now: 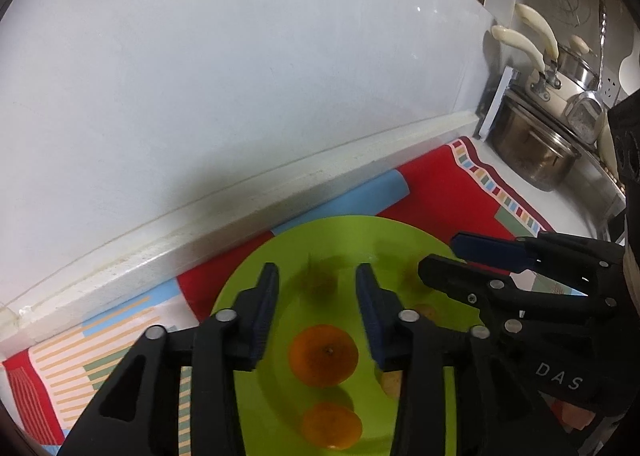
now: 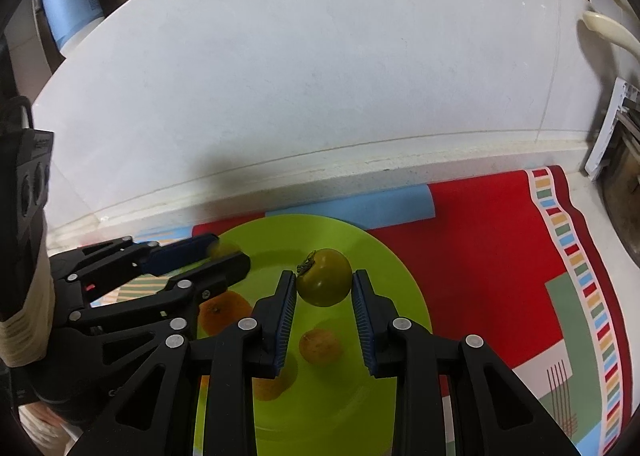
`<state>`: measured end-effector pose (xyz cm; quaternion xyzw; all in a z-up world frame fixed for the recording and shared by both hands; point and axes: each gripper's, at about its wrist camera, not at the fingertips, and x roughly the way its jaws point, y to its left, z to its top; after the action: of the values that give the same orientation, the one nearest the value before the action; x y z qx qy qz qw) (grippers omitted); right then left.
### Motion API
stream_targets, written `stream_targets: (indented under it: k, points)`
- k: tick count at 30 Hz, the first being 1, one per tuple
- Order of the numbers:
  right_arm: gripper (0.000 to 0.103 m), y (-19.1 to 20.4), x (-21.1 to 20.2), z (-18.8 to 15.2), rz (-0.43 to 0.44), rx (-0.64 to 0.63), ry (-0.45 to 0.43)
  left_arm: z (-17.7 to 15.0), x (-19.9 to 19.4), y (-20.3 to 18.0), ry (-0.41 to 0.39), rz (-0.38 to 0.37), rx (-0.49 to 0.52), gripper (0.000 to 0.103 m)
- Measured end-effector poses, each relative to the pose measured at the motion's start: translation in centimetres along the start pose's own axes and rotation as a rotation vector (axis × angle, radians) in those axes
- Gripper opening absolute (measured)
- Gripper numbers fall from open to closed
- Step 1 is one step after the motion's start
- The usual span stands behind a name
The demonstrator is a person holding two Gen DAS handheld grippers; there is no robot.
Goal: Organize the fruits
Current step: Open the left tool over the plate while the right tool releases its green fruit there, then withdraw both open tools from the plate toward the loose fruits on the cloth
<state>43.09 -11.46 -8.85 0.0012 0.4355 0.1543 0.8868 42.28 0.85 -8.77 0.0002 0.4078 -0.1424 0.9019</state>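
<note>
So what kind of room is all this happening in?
Most likely a home kitchen counter: stacked steel pots with cream handles stand at the end, a white splashback wall runs behind, and a lime-green round plate of fruit sits on a colourful patterned cloth.

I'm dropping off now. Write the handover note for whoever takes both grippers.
Left gripper: open, with a dark blurred fruit loose between its jaws, over the green plate.
Right gripper: a green fruit sits between its pads; I cannot tell if they press on it.
Done: an orange, a second orange and a smaller fruit lie on the plate.
Left: see both fruits settle, then back out.
</note>
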Motion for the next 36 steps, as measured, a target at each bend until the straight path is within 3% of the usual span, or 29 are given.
stream_targets:
  k: [4, 10, 23, 30, 36]
  points:
    - [0.037, -0.1, -1.0, -0.4, -0.014, 0.004, -0.016, -0.2, -1.6, -0.2, -0.009, 0.057, 0.005, 0.041]
    - [0.037, 0.1, -5.4, -1.8, -0.038, -0.002, -0.068, -1.4, -6.4, -1.6, -0.067, 0.083, 0.001, 0.056]
    - [0.053, -0.1, -17.0, -6.6, -0.079, 0.006, -0.195, -4.6, -16.5, -7.1, -0.248, 0.029, 0.019, 0.078]
    - [0.058, -1.0, -21.8, -9.8, -0.135, 0.047, -0.261, -7.0, -19.1, -10.6, -0.274, -0.017, 0.066, 0.088]
    - [0.058, -1.6, -25.3, -13.4, -0.223, 0.080, -0.303, -8.9, -19.9, -12.7, -0.271, -0.061, 0.103, 0.091]
